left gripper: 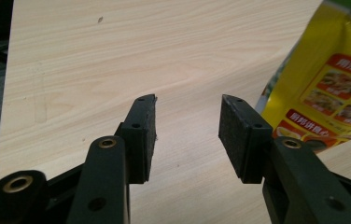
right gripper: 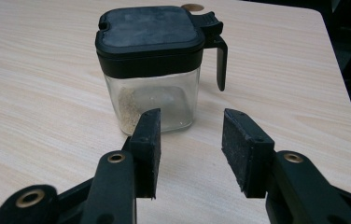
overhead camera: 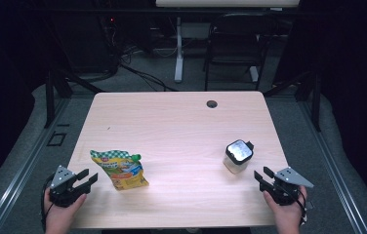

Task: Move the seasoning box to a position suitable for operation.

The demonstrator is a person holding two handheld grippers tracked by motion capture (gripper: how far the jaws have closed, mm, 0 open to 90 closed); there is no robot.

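Observation:
A yellow and green food pouch (overhead camera: 119, 168) lies flat on the wooden table (overhead camera: 176, 126), left of centre near the front. My left gripper (overhead camera: 87, 178) rests at the front left corner, just left of the pouch, open with nothing between its jaws. In the left gripper view the pouch (left gripper: 325, 93) sits to the right of the open left gripper (left gripper: 187, 105). A clear glass jar with a black lid (overhead camera: 238, 156) stands upright at the front right. My right gripper (overhead camera: 262, 175) is open, a short way in front of the jar (right gripper: 157, 65); the right gripper (right gripper: 190, 119) holds nothing.
A round cable hole (overhead camera: 212, 104) marks the table's far edge. Beyond the table stand a dark chair (overhead camera: 235, 44) and a white stand (overhead camera: 178, 48) with cables on the floor. Metal rails run along both sides of the table.

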